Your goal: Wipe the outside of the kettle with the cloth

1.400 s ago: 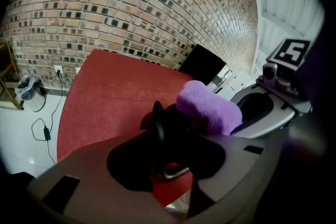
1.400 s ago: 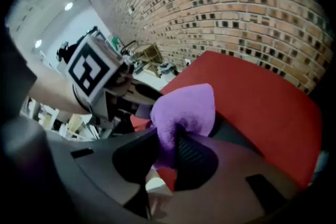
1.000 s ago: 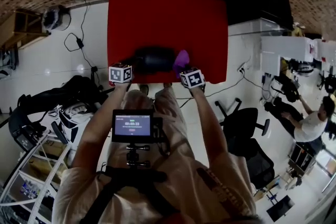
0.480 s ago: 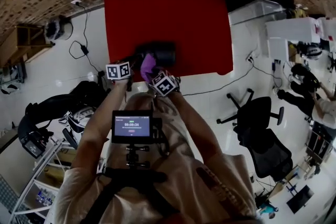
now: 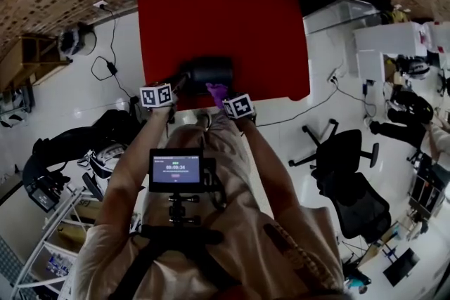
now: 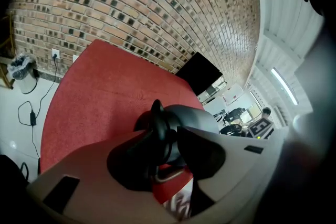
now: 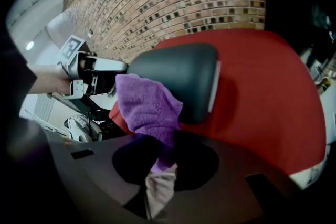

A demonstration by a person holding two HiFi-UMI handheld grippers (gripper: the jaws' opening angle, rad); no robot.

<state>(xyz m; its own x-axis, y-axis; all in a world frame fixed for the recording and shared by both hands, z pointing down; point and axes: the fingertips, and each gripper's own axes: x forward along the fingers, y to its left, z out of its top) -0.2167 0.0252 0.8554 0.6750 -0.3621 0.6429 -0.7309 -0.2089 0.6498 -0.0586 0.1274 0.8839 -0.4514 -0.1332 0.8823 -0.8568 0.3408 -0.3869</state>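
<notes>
Left claw (image 6: 164,139) is clamping the handle (image 6: 156,120) of the kettle (image 7: 178,73) (it's lying sideways). Right claw (image 7: 167,157) is pinching the purple cloth (image 7: 147,105), touching the kettle just ahead.

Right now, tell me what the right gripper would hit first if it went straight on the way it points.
Probably the kettle: the right gripper, shut on the purple cloth, points at its dark side, cloth leading. Whether they touch is unclear.

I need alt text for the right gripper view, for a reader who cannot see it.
The right gripper grips a purple cloth at the side of a dark grey kettle, above a red surface. Behind stands a brick wall.
</notes>
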